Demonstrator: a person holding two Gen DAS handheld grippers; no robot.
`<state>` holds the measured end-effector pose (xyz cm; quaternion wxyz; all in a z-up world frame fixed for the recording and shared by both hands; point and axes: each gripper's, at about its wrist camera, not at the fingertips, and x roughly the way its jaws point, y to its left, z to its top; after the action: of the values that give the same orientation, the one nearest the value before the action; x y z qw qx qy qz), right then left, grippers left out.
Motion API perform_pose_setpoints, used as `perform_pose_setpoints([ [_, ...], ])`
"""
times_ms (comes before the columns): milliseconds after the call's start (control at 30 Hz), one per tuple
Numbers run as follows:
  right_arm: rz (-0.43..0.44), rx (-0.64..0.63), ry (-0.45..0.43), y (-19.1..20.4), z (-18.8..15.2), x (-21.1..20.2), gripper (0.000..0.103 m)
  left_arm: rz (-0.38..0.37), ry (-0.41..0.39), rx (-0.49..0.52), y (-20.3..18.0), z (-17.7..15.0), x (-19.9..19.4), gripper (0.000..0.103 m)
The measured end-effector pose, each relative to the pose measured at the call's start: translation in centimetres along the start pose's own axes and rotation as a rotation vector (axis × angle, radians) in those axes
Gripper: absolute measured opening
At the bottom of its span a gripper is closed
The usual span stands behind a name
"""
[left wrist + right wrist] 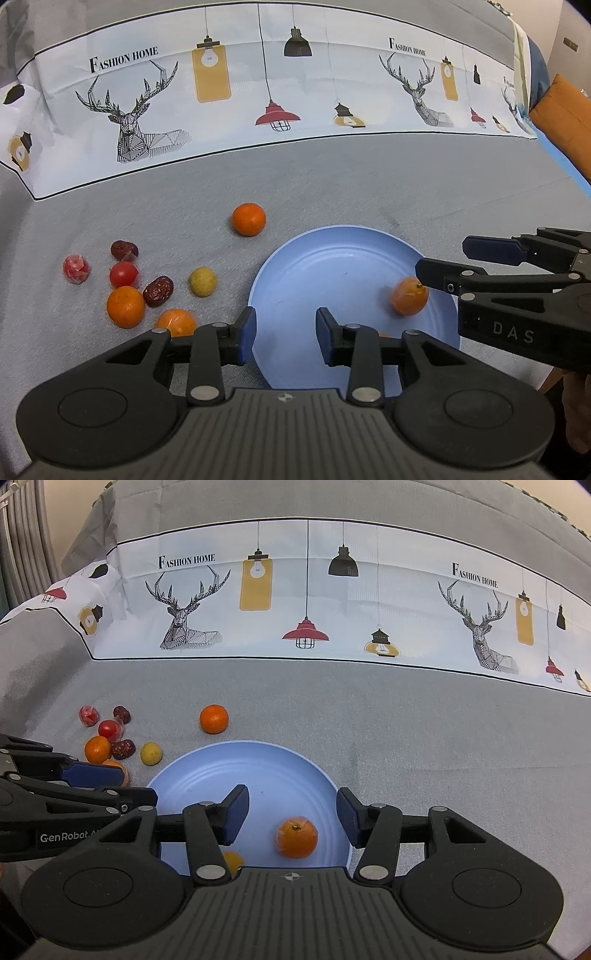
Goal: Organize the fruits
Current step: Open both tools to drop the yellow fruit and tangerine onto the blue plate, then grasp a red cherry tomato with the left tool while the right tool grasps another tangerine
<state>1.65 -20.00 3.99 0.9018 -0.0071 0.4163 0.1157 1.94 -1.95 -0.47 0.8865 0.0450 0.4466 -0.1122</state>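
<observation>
Yellow fruit (233, 860) (half hidden), plate (258, 768)

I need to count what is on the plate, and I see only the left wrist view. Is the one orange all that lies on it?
Observer: No. The right wrist view shows a second fruit, yellowish, on the plate, half hidden behind the right gripper.
Operator: Does the right gripper hold the orange?
Observer: No. Its jaws stand open. The orange lies loose on the plate in the gap, and nothing presses on it.
</observation>
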Motion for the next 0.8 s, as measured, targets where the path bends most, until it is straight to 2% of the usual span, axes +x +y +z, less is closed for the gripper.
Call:
perform_pose_setpoints([
  [300, -0.014, 0.017, 0.005, 0.0, 0.0, 0.3, 0.055, 0.007, 0.005, -0.003, 0.2, -0.2, 0.1, 0.039],
  [467, -0.023, 0.021, -0.046, 0.2, 0.1, -0.3, 0.055, 0.013, -0.002, -0.028, 0.6, -0.2, -0.1, 0.036],
  [533, -0.028, 0.028, -0.064, 0.2, 0.2, -0.5, 0.055, 0.014, -0.006, -0.039, 0.9, -0.1, -0.2, 0.024],
  [667, -0.029, 0.057, -0.092, -0.1, 0.6, -0.6, 0.055, 0.031, -0.023, -0.055, 1.3, 0.0, -0.7, 0.011],
  [800, -0.026, 0.093, -0.105, -0.3, 0.9, -0.4, 0.051, 0.046, -0.043, -0.071, 2.0, 0.3, -1.1, 0.008],
])
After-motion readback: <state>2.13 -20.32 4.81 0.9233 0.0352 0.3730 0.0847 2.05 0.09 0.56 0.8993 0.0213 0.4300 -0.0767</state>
